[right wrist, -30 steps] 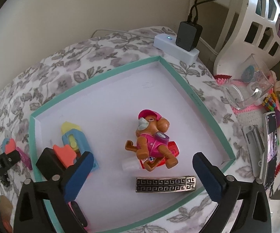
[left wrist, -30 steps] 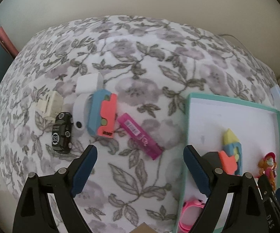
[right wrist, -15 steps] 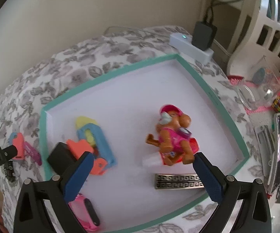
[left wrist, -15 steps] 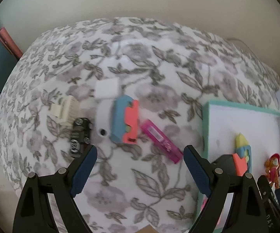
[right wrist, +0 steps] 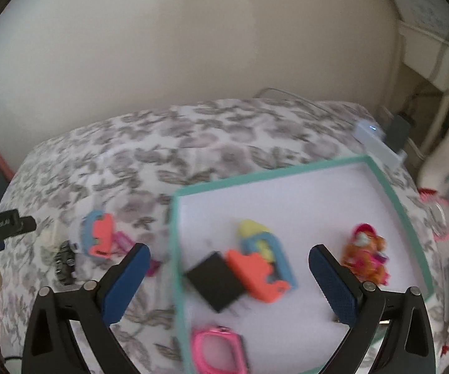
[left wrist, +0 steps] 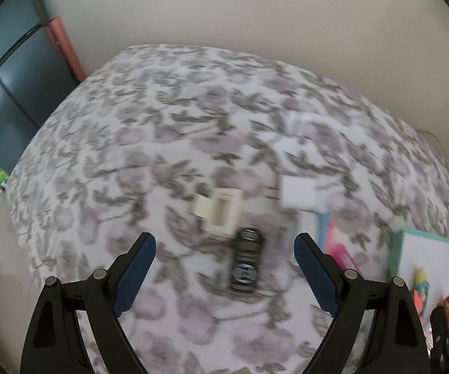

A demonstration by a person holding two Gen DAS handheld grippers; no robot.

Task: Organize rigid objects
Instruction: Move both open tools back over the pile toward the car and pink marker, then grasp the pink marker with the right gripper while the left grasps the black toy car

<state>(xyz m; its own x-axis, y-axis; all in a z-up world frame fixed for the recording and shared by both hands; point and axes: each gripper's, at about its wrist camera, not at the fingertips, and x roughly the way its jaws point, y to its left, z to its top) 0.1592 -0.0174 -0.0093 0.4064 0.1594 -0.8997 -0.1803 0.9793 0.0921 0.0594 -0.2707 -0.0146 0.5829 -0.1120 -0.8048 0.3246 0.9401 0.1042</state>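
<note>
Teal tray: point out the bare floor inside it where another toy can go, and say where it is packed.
The tray is bare across its far half, up to the far rim and corner. The near half is crowded: black block, orange-and-blue toy, pink frame and the figurine by the right wall.

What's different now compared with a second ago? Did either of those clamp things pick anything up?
No, neither picked anything up. Both views slid leftward over the bed. The left gripper now faces the black toy car and cream block, with the tray pushed to the right edge. The right gripper now straddles the tray's left rim. Both are open and empty as before; the toys lie where they were.
</note>
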